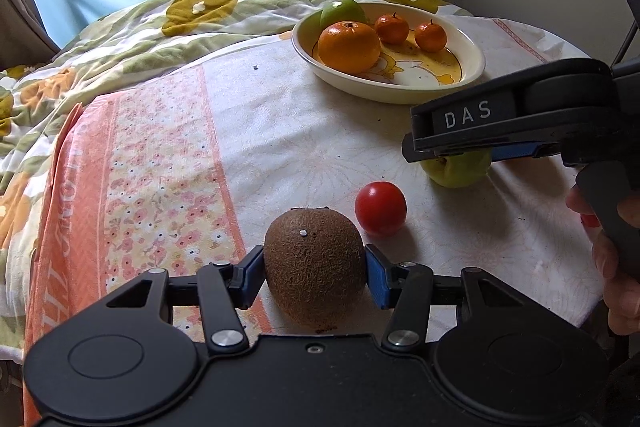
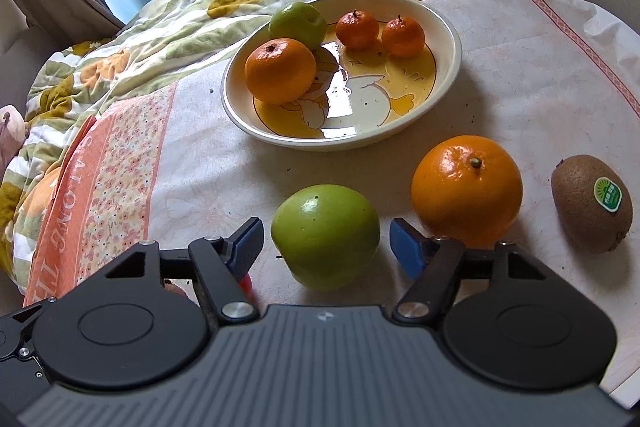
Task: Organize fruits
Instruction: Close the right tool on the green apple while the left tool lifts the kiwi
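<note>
While the left hand-held gripper [image 1: 315,275] clamps a kiwi [image 1: 315,267], the right hand-held gripper [image 2: 326,243] straddles a green apple [image 2: 325,237], open.

Cloth-covered table [image 2: 520,75] beside a quilt [image 2: 180,11], bearing a bowl [image 2: 448,67], green apple [image 2: 325,235], orange [image 2: 467,185], stickered kiwi [image 2: 591,202], second kiwi [image 1: 315,265], red fruit [image 1: 380,208]

Fruit: two green apples [image 2: 325,235] [image 2: 298,23]; two oranges [image 2: 467,185] [image 2: 280,71]; two mandarins [image 2: 357,29] [image 2: 403,36]; two kiwis [image 2: 592,203] [image 1: 315,263]; one tomato [image 1: 380,208]. One bowl [image 2: 448,75].
</note>
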A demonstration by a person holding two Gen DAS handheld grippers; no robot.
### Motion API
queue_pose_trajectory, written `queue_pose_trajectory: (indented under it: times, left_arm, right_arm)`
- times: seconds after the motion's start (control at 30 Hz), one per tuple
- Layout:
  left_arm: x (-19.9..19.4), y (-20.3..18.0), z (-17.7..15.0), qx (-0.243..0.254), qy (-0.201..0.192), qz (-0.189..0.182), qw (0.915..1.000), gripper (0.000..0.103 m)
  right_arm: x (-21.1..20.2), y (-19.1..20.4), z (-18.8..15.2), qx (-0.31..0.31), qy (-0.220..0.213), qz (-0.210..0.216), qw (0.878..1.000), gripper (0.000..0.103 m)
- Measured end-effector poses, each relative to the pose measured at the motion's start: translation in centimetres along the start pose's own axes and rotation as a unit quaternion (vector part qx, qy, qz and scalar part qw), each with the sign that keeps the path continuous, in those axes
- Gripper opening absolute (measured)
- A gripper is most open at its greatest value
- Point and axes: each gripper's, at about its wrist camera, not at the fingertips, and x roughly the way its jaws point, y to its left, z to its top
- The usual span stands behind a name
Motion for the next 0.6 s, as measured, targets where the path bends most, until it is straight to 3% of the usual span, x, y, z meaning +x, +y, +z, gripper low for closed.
queue_pose_trajectory:
  times: [0.1,0.6]
  left_arm:
    - [-0.1,0.1,-0.1,-0.003,-0.001,0.001,1.0000,0.056]
    - [-1.6,0.4,-0.4,-0.018,-0.010,0.003,0.9998,0.056]
  right_arm:
    - [0.3,0.1,-0.1,-0.005,0.002,0.002,1.000,0.074]
    - [-1.0,-0.4,-0.5,-0.005,0.000,0.009,1.000,0.073]
